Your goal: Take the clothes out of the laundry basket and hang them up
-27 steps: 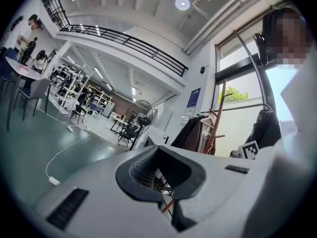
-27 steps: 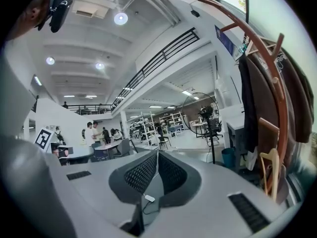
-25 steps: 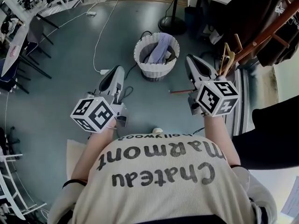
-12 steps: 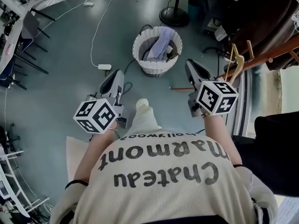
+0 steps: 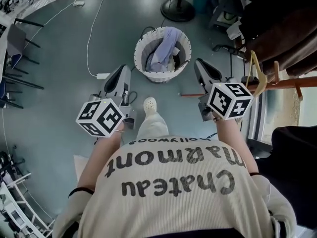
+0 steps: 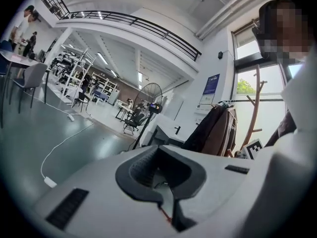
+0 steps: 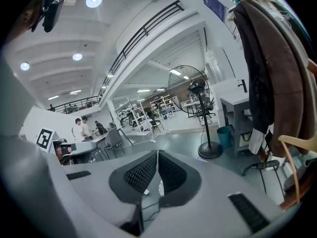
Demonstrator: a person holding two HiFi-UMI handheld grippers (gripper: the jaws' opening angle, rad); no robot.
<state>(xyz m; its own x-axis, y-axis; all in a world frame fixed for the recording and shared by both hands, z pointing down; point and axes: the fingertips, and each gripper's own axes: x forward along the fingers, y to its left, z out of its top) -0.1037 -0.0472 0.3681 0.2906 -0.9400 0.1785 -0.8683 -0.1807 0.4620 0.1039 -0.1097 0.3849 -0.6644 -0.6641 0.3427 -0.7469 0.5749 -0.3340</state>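
Note:
A white woven laundry basket (image 5: 142,68) stands on the grey floor ahead of me, holding a lavender garment (image 5: 165,46) and darker clothes. My left gripper (image 5: 122,75) hangs shut and empty to the basket's lower left. On the basket's right, my right gripper (image 5: 202,67) is likewise shut with nothing in it. In both gripper views the jaws meet with nothing between them. A pale wooden hanger (image 5: 257,69) hangs on the wooden rack bar (image 5: 277,82) at the right. Dark coats (image 7: 262,68) hang on the rack.
A fan stand base (image 5: 177,9) sits beyond the basket. A white cable (image 5: 91,43) with a power strip runs over the floor at left. Chairs and desks (image 5: 15,43) stand far left. My shoe (image 5: 149,104) is just short of the basket. A red rod (image 5: 190,94) lies on the floor.
The view has shifted forward toward the basket and my foot has stepped out in front. Both grippers stay shut and move with me; the hanger now appears lower right.

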